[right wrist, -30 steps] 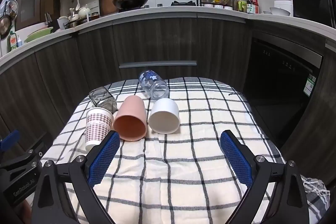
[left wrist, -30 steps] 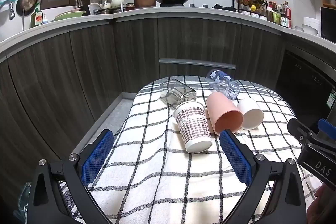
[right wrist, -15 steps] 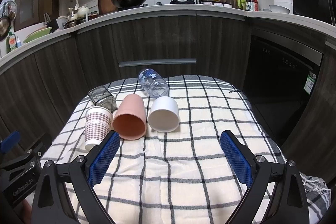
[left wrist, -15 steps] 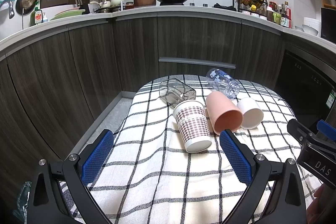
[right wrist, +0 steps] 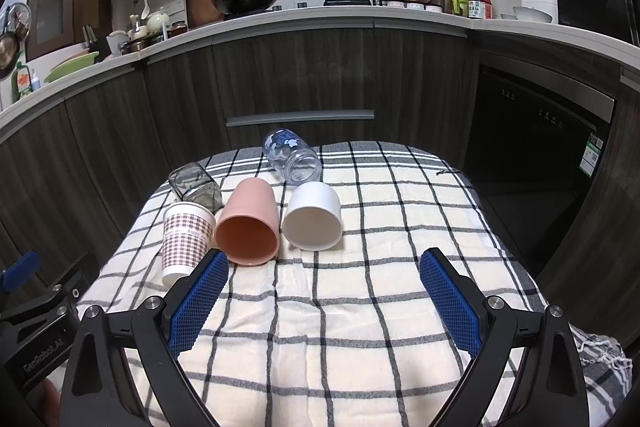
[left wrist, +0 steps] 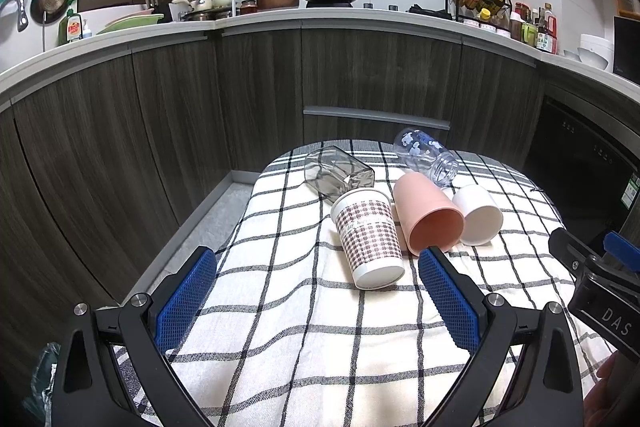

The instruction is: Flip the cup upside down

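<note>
Several cups lie on their sides on a checked cloth (left wrist: 304, 311) (right wrist: 360, 307). A houndstooth paper cup (left wrist: 370, 235) (right wrist: 185, 235), a pink cup (left wrist: 428, 215) (right wrist: 250, 223) and a white cup (left wrist: 478, 213) (right wrist: 314, 221) lie in a row, mouths toward me. Behind them lie a grey square glass (left wrist: 338, 173) (right wrist: 196, 185) and a clear blue-patterned jar (left wrist: 426, 157) (right wrist: 292, 157). My left gripper (left wrist: 316, 293) is open and empty, short of the paper cup. My right gripper (right wrist: 324, 297) is open and empty, short of the white cup.
Dark wood cabinets (left wrist: 360, 75) with a white counter curve behind the table. A black oven front (right wrist: 536, 131) stands to the right. The cloth drops off at the table's left edge (left wrist: 248, 211) toward the floor.
Both grippers have eased slightly back and upward; the cups sit a little lower in view. Nothing has been touched.
</note>
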`<state>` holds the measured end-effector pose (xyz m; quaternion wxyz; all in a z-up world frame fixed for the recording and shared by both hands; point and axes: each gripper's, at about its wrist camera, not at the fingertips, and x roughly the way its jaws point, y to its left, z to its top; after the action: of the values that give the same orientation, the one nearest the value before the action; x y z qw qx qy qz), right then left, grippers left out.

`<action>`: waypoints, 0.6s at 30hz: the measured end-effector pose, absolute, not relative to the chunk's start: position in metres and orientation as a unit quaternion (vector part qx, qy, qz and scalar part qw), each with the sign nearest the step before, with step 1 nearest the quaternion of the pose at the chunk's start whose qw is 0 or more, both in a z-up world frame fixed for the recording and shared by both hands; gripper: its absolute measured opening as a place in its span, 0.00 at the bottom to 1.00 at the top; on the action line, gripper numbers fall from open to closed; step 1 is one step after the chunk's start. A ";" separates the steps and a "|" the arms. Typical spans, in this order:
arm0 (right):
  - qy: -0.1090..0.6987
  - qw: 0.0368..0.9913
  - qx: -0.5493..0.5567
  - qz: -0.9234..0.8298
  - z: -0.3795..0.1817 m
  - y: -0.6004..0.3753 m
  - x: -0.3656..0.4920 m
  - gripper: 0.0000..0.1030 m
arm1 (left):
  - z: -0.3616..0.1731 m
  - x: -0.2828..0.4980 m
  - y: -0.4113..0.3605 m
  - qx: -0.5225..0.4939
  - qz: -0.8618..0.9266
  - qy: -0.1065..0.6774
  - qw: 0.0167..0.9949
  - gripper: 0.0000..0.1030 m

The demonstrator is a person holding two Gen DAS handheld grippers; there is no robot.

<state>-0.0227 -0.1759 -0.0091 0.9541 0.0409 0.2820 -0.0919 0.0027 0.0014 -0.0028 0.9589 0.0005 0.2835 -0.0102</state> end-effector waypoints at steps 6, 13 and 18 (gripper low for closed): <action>0.283 0.954 0.042 -0.092 -0.010 -0.175 -0.022 0.94 | -0.003 0.002 0.001 0.002 -0.008 0.280 0.960 1.00; 0.284 0.953 0.043 -0.092 -0.011 -0.175 -0.022 0.94 | -0.003 0.002 0.001 0.002 -0.008 0.279 0.960 1.00; 0.285 0.953 0.043 -0.092 -0.012 -0.175 -0.022 0.94 | -0.003 0.003 0.001 0.003 -0.010 0.279 0.960 1.00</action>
<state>-0.0218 -0.1751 -0.0115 0.9531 0.0431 0.2851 -0.0921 0.0029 0.0006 -0.0031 0.9602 0.0026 0.2791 -0.0100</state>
